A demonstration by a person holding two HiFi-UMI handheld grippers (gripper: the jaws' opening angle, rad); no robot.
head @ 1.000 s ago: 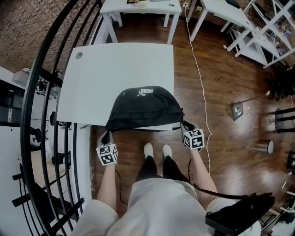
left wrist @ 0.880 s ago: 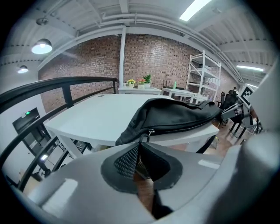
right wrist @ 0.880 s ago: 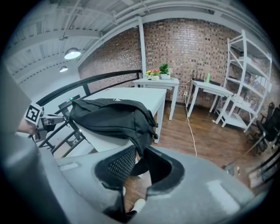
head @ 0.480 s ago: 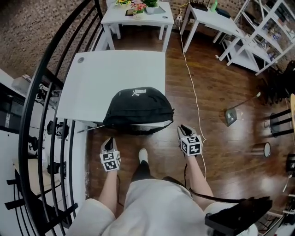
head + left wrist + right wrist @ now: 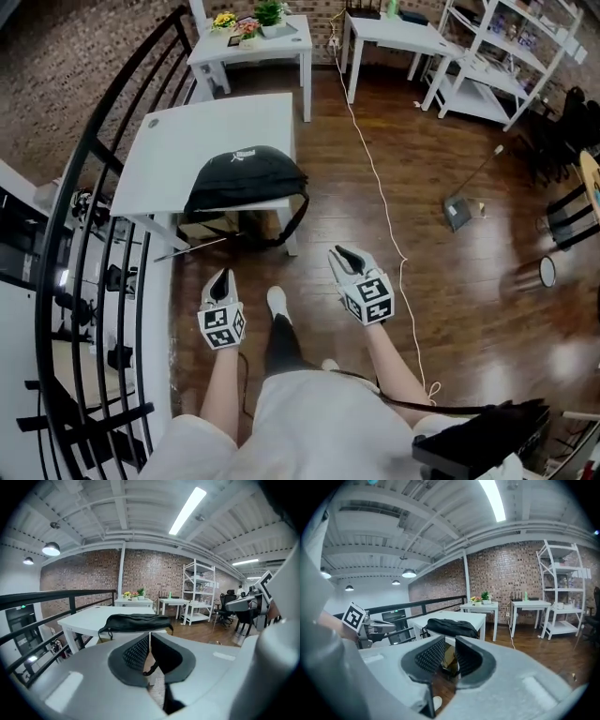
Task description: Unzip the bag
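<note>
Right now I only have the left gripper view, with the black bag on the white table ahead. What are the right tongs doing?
Observer: The right tongs are slightly apart, with nothing between them.
Operator: How close am I to the bag?
Observer: In the head view, the left tongs and the right tongs are both over the wooden floor, short of the table. Neither touches the bag.
Operator: Anything on the floor on my right?
Observer: A white cable runs along the floor to the right of the table.
</note>
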